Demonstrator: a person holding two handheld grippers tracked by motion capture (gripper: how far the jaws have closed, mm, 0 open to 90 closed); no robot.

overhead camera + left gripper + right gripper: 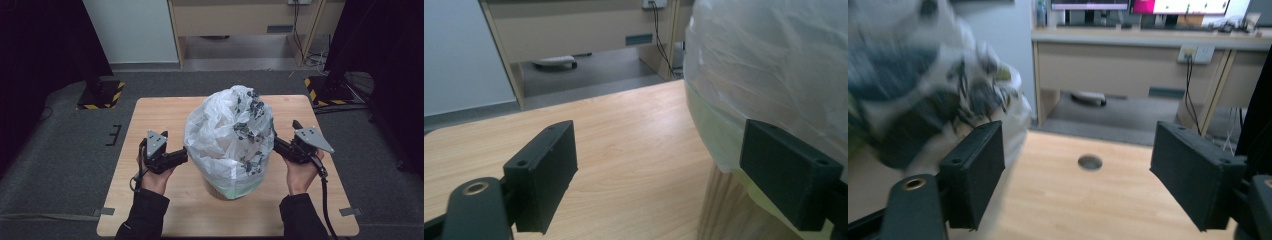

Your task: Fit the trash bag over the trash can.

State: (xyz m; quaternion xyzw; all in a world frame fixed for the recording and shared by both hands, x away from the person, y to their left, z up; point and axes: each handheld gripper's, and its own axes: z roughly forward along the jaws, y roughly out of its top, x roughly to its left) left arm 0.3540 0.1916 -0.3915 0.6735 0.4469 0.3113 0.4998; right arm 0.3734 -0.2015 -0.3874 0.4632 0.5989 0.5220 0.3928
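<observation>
**binliner_fan:** Looking at the white plastic bag first: it's puffed up over a round wooden bin sitting dead centre on the worktop. The bag has dark printed blotches toward 1 o'clock, and its hem hangs loose round the bin's upper wall, with a pale green liner edge peeking out underneath. My guess is it's ballooned like that because it's only draped over the rim, not pushed down inside yet.

**gripguy22:** Yeah, and both tools are flanking it. The left hand-held gripper comes in from 9 o'clock, jaws spread. In the left gripper view one jaw sits just against the bag's lower hem and the other is out over bare wood, so nothing's pinched.

**binliner_fan:** Right side?

**gripguy22:** The right hand-held gripper is at 3 o'clock, jaws also spread wide, with the bag just beside one jaw and blurred. Nothing's between the pads that I can see.

**binliner_fan:** So symmetric on purpose, probably to grab the hem from opposite sides and tug it evenly down the bin.

**gripguy22:** That's my read. A one-sided pull could skew the bag or tip the bin.
</observation>
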